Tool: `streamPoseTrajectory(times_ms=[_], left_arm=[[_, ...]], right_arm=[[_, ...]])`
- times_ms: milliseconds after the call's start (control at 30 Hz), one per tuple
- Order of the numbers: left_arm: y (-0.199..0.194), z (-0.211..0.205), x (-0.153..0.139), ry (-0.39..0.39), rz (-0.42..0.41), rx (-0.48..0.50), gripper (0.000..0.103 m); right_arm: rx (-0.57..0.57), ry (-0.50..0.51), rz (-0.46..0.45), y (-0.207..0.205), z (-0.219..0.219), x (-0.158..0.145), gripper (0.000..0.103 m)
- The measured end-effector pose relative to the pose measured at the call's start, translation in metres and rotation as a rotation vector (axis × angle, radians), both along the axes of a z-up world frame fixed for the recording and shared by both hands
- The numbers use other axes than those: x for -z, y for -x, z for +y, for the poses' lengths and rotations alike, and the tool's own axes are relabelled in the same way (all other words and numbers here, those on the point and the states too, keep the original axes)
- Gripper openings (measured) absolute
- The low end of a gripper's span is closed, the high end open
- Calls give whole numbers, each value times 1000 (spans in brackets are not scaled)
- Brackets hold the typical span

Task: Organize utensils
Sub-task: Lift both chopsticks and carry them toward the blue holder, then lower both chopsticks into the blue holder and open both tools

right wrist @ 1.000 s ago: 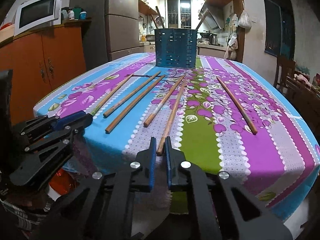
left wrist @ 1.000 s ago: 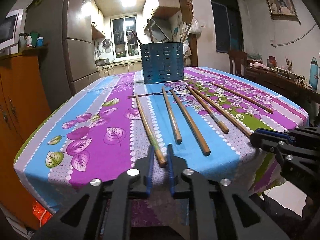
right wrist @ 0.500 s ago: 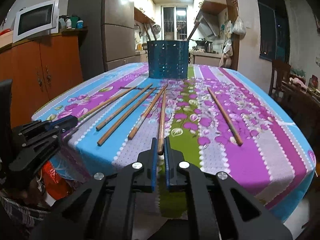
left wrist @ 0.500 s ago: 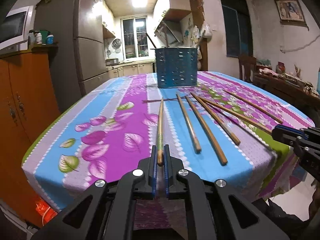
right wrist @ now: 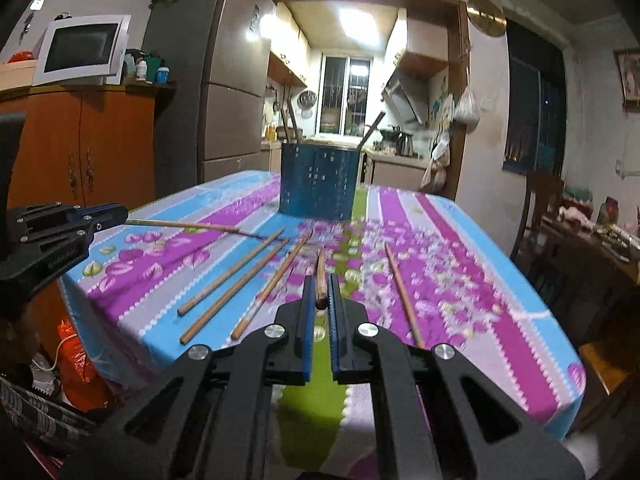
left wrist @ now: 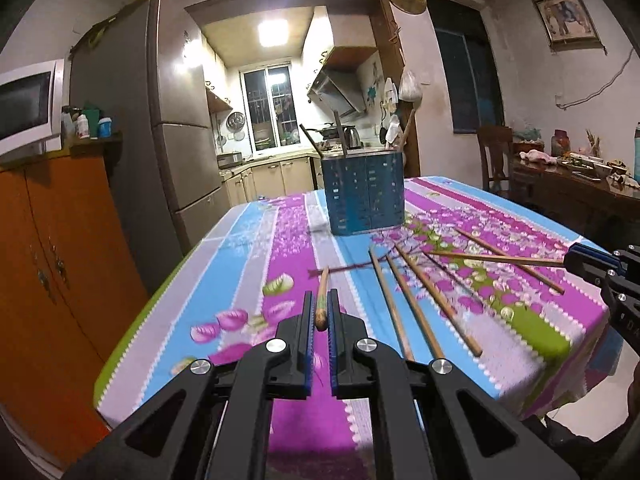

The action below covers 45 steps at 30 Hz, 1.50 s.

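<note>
My left gripper (left wrist: pixel 319 300) is shut on the near end of a wooden chopstick (left wrist: pixel 322 288), which is lifted off the striped floral tablecloth (left wrist: pixel 248 280). The right gripper (right wrist: pixel 320 286) is likewise shut on a second chopstick (right wrist: pixel 320 270), held above the cloth. Each gripper also shows in the other's view: the right gripper (left wrist: pixel 576 258) at the right edge, the left gripper (right wrist: pixel 110 214) at the left edge. Several more chopsticks (right wrist: pixel 234 276) lie loose on the table. A blue perforated utensil holder (left wrist: pixel 364 196) stands at the far end with a few utensils in it.
A tall grey fridge (left wrist: pixel 136 140) and an orange cabinet (left wrist: pixel 52 240) with a microwave (left wrist: pixel 24 108) stand left of the table. A wooden chair (right wrist: pixel 540 216) and a cluttered side table (left wrist: pixel 580 176) are on the right. The kitchen lies beyond the holder.
Both grippers have risen, each lifting one chopstick off the cloth. The left jaws, a little apart around the chopstick's end a second ago, have shut on it.
</note>
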<state>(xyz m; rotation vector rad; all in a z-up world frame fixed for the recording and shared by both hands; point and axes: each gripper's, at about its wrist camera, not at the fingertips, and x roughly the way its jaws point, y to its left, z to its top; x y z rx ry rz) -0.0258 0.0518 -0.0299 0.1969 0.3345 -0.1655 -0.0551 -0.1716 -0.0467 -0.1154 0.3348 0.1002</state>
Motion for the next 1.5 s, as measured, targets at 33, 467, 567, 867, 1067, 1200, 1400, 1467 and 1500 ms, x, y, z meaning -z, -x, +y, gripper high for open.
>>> streamPoseTrajectory(times_ms=[33, 467, 567, 867, 1067, 1200, 1400, 1467, 1500], left_arm=[[-1, 1, -7, 1, -1, 2, 7], [-21, 20, -79, 112, -44, 57, 7], [-27, 21, -90, 107, -55, 72, 7], [-48, 21, -120, 147, -52, 123, 7], [-62, 16, -130, 147, -49, 146, 7], [-66, 12, -134, 139, -55, 157, 7], [-76, 12, -141, 149, -36, 183, 7], [-78, 12, -144, 149, -35, 185, 7], [-79, 13, -145, 147, -36, 185, 7]], right_arm=[[-1, -1, -8, 0, -2, -4, 5], [-77, -97, -61, -29, -33, -68, 5], [-90, -117, -64, -39, -39, -78, 5], [-127, -129, -80, -63, -49, -103, 5], [-150, -155, -68, -75, -58, -116, 5], [-165, -172, -61, -78, -62, -122, 5], [-173, -192, -56, -82, -66, -130, 5], [-176, -195, -54, -84, -67, -133, 5], [-180, -195, -53, -84, -68, -135, 5]])
